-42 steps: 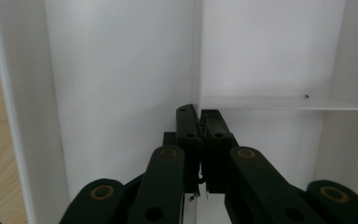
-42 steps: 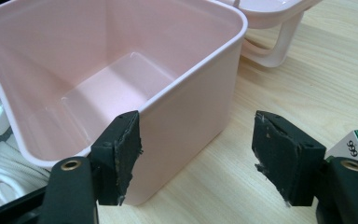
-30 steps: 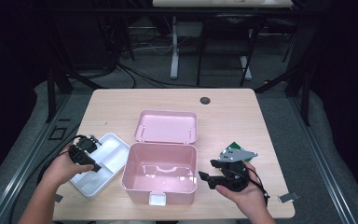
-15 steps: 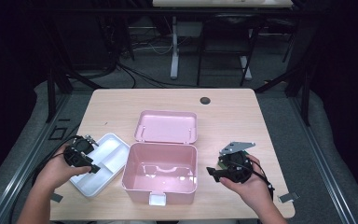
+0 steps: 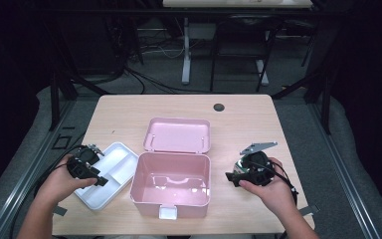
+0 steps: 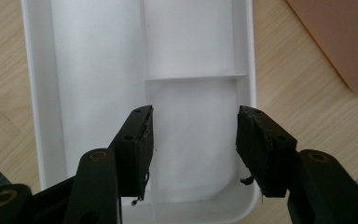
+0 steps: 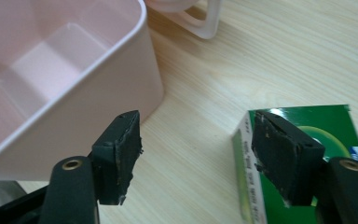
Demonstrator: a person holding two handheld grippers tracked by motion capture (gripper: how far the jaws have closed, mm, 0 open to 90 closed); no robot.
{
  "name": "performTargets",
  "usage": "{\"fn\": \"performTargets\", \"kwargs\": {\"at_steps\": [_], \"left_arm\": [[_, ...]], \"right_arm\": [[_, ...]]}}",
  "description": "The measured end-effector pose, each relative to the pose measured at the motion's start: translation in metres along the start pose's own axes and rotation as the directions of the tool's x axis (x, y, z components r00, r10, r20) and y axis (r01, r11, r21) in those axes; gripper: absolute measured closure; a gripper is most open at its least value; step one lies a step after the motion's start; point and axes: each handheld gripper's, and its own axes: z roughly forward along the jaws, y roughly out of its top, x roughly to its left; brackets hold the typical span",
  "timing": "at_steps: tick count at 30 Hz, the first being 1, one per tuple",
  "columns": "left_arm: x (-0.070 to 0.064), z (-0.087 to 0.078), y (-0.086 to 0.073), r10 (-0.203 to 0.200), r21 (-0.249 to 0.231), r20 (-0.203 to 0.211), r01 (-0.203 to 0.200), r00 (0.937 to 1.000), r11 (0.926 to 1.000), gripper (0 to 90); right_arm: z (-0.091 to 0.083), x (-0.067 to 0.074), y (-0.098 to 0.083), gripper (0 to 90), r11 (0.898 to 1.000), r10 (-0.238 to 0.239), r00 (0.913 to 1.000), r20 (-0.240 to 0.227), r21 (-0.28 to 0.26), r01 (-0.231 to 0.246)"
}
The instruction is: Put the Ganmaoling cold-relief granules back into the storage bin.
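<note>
Item: white tray (image 5: 110, 177), on the table left of the pink box (image 5: 171, 181). My left gripper (image 6: 193, 140) has just opened wide over it, nothing between the jaws: tray released. Right gripper (image 7: 196, 154) opening beside a green carton (image 7: 307, 140), empty; likely next pick.

A pale rectangular wooden counter (image 5: 129, 117) stands on a grey carpeted floor (image 5: 144, 84) in a dark room. Black cables (image 5: 149, 79) trail beneath a white-legged desk (image 5: 185, 55) behind it.

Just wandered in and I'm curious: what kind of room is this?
Probably a lab or test workshop: a plain wooden table in a dark room, loose cables on the floor behind it, and black metal frames around it.
</note>
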Motion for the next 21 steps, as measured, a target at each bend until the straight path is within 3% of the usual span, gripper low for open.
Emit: {"fn": "performTargets", "kwargs": {"at_steps": [4, 8, 12, 17, 18, 20, 21], "left_arm": [[-0.001, -0.001, 0.000, 0.001, -0.010, -0.009, -0.001, 1.0000, 1.0000, 46.4], [-0.001, -0.004, -0.001, -0.005, -0.015, -0.013, 0.005, 0.9999, 0.9999, 46.4], [-0.003, -0.004, 0.000, -0.004, -0.014, 0.000, 0.004, 1.0000, 0.9999, 46.3], [-0.004, -0.005, 0.000, -0.004, -0.014, 0.016, 0.004, 0.9999, 0.9999, 45.4], [-0.004, -0.005, 0.000, -0.005, -0.017, 0.019, 0.006, 0.9998, 0.9998, 45.0], [-0.004, -0.005, 0.000, -0.006, -0.019, 0.019, 0.006, 0.9998, 0.9998, 44.6], [-0.004, -0.006, -0.001, -0.005, -0.023, 0.019, 0.005, 0.9998, 0.9997, 44.5]], "right_arm": [[-0.004, -0.004, 0.001, 35.8, 1.000, -0.012, 0.9997, 0.021, -0.006, 0.012], [-0.007, -0.006, 0.002, 40.6, 1.000, -0.004, 0.9998, -0.018, 0.004, 0.004], [-0.004, -0.007, 0.005, 39.3, 0.998, -0.024, 0.9987, -0.046, 0.063, 0.026], [-0.001, -0.008, 0.011, 38.6, 0.993, -0.066, 0.9974, -0.029, 0.100, 0.069], [-0.002, -0.008, 0.013, 38.8, 0.989, -0.096, 0.9953, 0.009, 0.118, 0.094], [0.000, -0.010, 0.015, 38.7, 0.985, -0.105, 0.9944, -0.015, 0.136, 0.106], [0.000, -0.010, 0.017, 38.4, 0.980, -0.114, 0.9935, -0.001, 0.164, 0.113]]}}
